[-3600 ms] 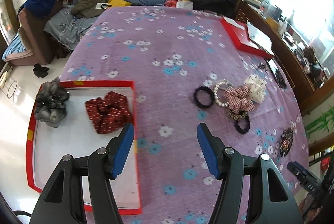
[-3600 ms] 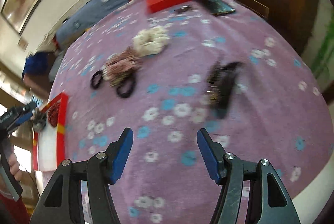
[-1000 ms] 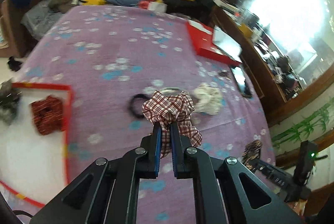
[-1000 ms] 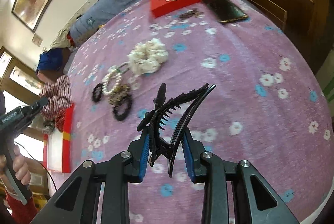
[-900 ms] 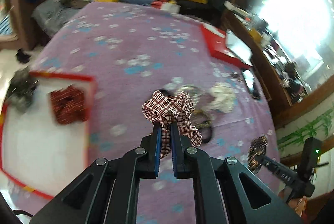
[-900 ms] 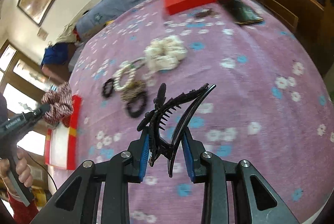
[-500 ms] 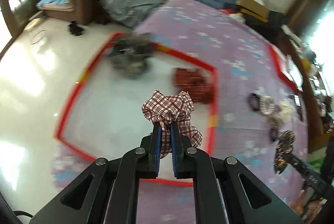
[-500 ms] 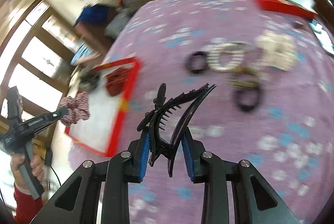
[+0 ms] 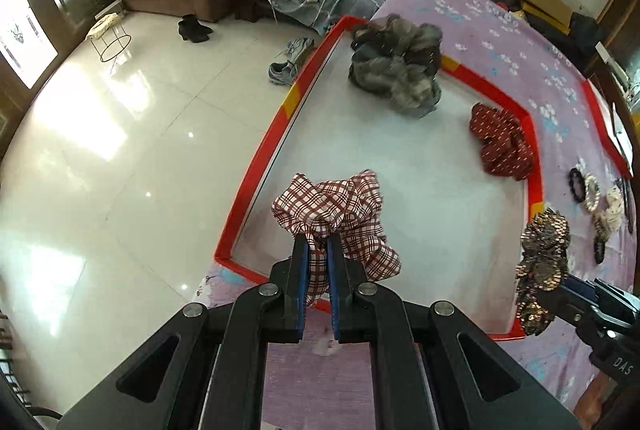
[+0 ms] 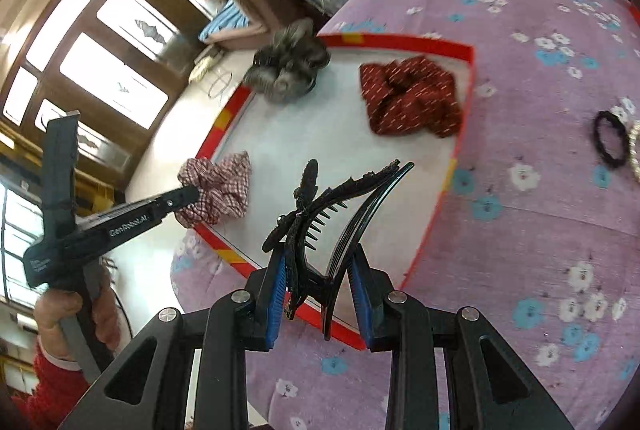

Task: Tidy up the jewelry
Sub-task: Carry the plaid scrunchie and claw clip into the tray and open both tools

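Note:
My left gripper [image 9: 318, 250] is shut on a red-and-white plaid scrunchie [image 9: 336, 207], held over the near left corner of the red-rimmed white tray [image 9: 256, 165]. The right wrist view shows that same plaid scrunchie [image 10: 218, 189] at the tip of the left gripper [image 10: 188, 195]. My right gripper [image 10: 320, 270] is shut on a black hair claw clip [image 10: 332, 205], over the tray's [image 10: 448, 173] near edge. In the tray lie a grey furry scrunchie [image 9: 396, 67] and a dark red dotted scrunchie [image 9: 502, 141].
The tray sits on a purple flowered bedspread [image 10: 540, 69]. To its right lie a black hair tie [image 10: 610, 143], a pearl ring and other hair pieces [image 9: 600, 205]. White tiled floor [image 9: 120, 149] lies left of the bed. A hand in a red sleeve [image 10: 60, 314] holds the left gripper.
Both grippers have swung left across the bed from the pile of hair pieces to the tray, each carrying its item. The tray now fills both views.

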The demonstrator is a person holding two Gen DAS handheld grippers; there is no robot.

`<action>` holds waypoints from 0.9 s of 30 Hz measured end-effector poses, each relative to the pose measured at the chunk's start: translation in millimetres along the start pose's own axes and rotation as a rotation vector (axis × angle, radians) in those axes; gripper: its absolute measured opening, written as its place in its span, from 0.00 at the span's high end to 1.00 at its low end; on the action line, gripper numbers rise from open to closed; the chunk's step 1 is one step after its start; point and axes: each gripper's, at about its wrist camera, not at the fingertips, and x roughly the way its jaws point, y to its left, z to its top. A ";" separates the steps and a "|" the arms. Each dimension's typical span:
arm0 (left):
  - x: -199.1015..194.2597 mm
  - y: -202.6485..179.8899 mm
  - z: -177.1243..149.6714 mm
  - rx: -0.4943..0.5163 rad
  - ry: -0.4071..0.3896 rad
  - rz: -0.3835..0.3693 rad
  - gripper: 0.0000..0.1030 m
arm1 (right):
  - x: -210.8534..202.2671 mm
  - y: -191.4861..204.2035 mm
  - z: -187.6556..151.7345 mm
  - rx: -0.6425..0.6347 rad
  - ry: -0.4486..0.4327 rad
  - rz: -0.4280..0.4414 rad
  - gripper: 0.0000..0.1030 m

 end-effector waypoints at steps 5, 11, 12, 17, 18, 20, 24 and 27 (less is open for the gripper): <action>4.0 2.4 -0.9 -0.008 0.010 0.000 0.91 | 22.9 4.8 -0.9 -0.034 0.036 -0.036 0.68; -3.4 3.3 0.0 -0.010 -0.004 -0.012 0.83 | 29.2 1.7 -2.0 -0.044 0.052 -0.070 0.66; -5.0 2.7 0.4 -0.009 -0.007 -0.008 0.83 | 29.8 2.1 -1.9 -0.047 0.052 -0.077 0.66; -15.4 -1.2 3.8 -0.008 -0.020 0.001 0.73 | 24.9 7.2 -4.3 -0.081 0.041 -0.110 0.65; -18.0 -1.3 4.3 -0.011 -0.027 -0.002 0.67 | 22.7 9.1 -4.8 -0.090 0.035 -0.108 0.64; -25.5 -3.7 6.2 -0.011 -0.048 -0.008 0.66 | 16.3 12.9 -7.3 -0.105 0.024 -0.113 0.60; -37.5 -13.0 9.2 0.009 -0.083 0.000 0.65 | 5.0 18.8 -8.7 -0.127 -0.011 -0.118 0.57; -41.8 -19.9 10.9 0.023 -0.098 0.004 0.64 | -5.8 19.6 -11.8 -0.130 -0.033 -0.122 0.56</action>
